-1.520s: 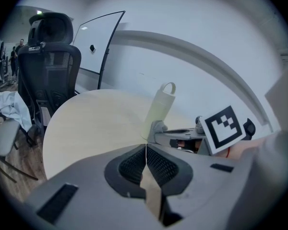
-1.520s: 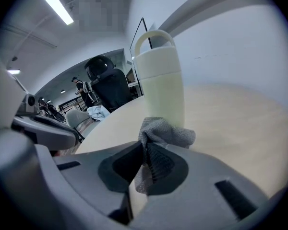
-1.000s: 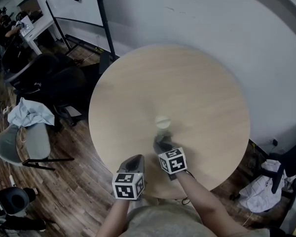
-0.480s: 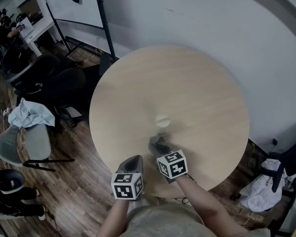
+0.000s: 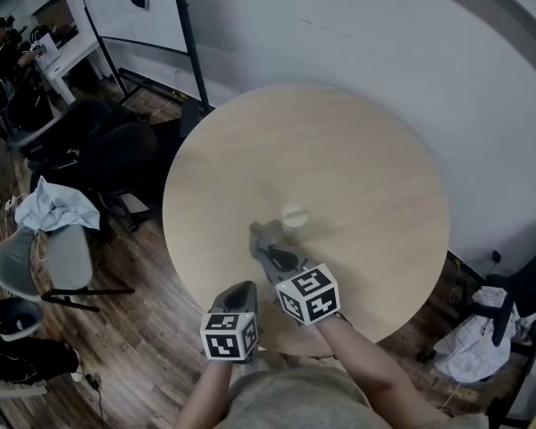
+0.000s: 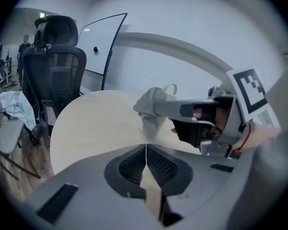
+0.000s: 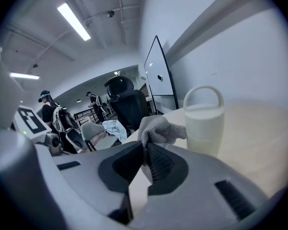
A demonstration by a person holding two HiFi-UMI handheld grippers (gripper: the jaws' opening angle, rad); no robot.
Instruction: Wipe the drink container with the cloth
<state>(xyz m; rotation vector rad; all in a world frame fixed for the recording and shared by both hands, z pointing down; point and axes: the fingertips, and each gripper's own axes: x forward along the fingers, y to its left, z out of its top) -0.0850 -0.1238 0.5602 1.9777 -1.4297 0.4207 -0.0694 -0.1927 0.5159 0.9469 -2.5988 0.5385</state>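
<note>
Now R tool [image 7: 147,153] clamped on cloth [image 7: 159,128], drink container [image 7: 204,126] just beyond, L tool [image 6: 145,152] closed, empty.

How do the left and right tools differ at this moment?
The right tool is shut on the cloth; the left tool is shut on nothing. The right tool reaches out over the table, beside the container; the left tool sits back at the table's near edge. Both have their jaws together.

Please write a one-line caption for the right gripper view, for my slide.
The right hand-held gripper, shut on the cloth, next to the pale drink container on the table.
</note>
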